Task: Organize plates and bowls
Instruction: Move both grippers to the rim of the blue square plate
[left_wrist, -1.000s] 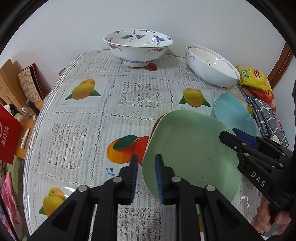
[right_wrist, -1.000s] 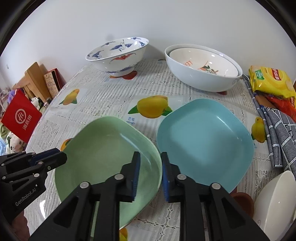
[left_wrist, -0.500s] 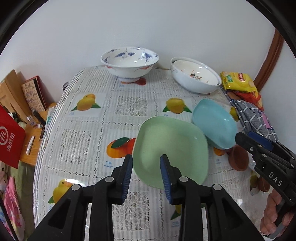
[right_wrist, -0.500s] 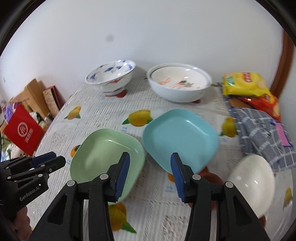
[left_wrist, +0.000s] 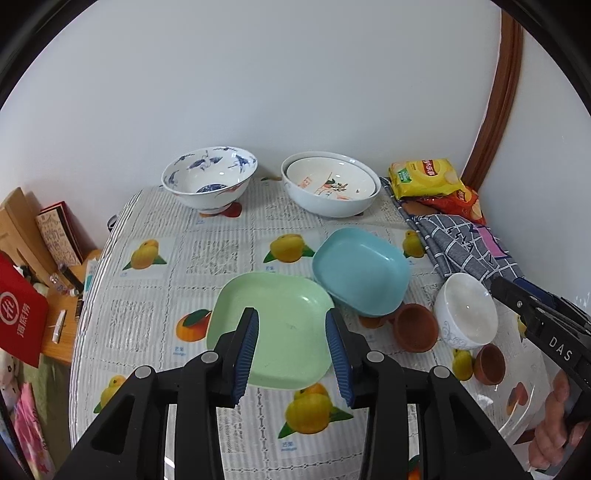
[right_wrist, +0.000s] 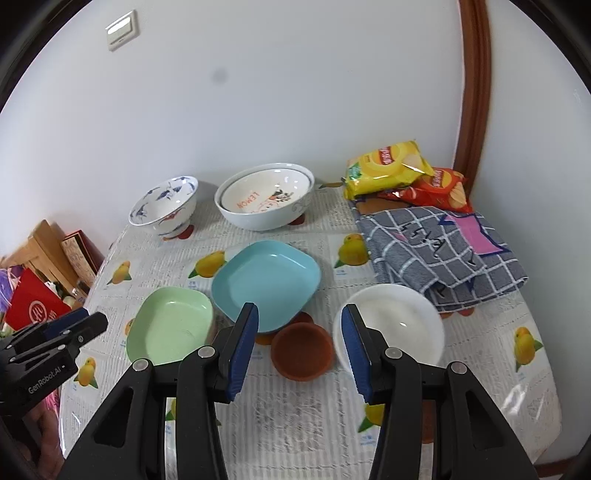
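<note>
Left gripper (left_wrist: 291, 356) partly open, empty; right gripper (right_wrist: 299, 350) likewise

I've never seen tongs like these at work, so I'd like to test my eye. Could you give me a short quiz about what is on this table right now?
1. True or false: the left tongs are clamped on the green plate.
2. What sits nested inside the large white bowl by the wall?
A. a spoon
B. another bowl
C. a snack bag
3. Fill in: the blue plate rests tilted, its near edge propped on a ____ cup.

Key:
1. False; they stand open above it, holding nothing.
2. B
3. brown
</note>
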